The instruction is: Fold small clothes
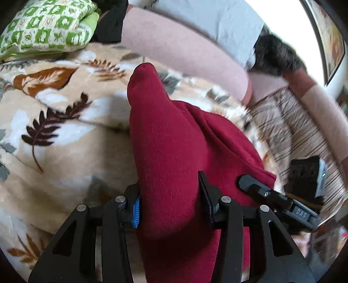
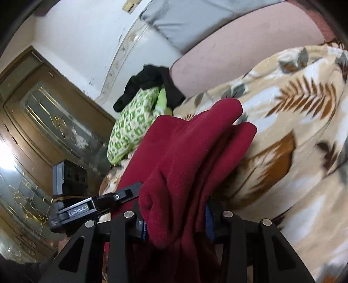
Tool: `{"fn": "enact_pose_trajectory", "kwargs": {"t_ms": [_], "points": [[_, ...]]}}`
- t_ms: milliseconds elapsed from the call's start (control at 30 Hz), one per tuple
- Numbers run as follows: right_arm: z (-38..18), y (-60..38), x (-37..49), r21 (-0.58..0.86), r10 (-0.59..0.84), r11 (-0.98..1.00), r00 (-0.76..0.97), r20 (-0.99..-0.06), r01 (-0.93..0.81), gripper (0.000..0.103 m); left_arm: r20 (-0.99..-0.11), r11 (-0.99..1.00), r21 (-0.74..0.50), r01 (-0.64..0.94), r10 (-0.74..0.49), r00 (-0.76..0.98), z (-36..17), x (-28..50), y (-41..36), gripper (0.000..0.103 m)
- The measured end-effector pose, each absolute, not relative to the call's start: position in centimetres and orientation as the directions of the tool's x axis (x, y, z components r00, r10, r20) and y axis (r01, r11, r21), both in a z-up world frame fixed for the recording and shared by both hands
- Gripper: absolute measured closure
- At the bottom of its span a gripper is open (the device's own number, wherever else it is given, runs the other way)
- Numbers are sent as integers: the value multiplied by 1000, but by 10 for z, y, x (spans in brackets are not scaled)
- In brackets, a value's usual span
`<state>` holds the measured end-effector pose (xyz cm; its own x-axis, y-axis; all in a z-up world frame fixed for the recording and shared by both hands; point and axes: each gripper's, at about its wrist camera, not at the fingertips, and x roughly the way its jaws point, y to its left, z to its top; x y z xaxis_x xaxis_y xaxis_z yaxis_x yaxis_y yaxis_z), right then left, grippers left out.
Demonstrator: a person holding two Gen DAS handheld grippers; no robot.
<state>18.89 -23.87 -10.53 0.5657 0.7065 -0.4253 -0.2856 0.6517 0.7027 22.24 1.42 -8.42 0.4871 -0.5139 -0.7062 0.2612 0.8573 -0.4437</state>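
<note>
A dark red fleece garment (image 1: 174,135) hangs bunched and lifted over a beige leaf-print blanket (image 1: 65,141). My left gripper (image 1: 170,202) is shut on a thick fold of it, with the cloth filling the gap between the blue pad and the black finger. In the left wrist view a finger (image 1: 256,187) of my right gripper presses into the garment's right edge. The right wrist view shows my right gripper (image 2: 176,219) shut on another bunch of the red garment (image 2: 195,152). A finger (image 2: 121,196) of the left gripper shows at its left.
The blanket (image 2: 293,130) covers a pink sofa (image 1: 174,48). A green patterned pillow (image 2: 134,122) lies at the far end with a black garment (image 2: 150,82) draped on it. A grey cloth (image 1: 217,19) lies over the sofa back. A wooden glass door (image 2: 43,122) stands beyond.
</note>
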Motion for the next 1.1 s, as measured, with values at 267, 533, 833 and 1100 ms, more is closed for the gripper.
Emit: {"fn": "enact_pose_trajectory", "kwargs": {"t_ms": [267, 533, 833, 1100], "points": [[-136, -252, 173, 668, 604, 733, 577, -550, -130, 51, -723, 869, -446, 212, -490, 486, -103, 215, 20, 47], [-41, -184, 117, 116, 446, 875, 690, -570, -469, 57, -585, 836, -436, 334, -545, 600, -52, 158, 25, 51], [-127, -168, 126, 16, 367, 859, 594, -716, -511, 64, -688, 870, -409, 277, -493, 533, -108, 189, 6, 64], [-91, -153, 102, -1, 271, 912, 607, -747, -410, 63, -737, 916, -318, 245, -401, 544, -84, 164, 5, 63]]}}
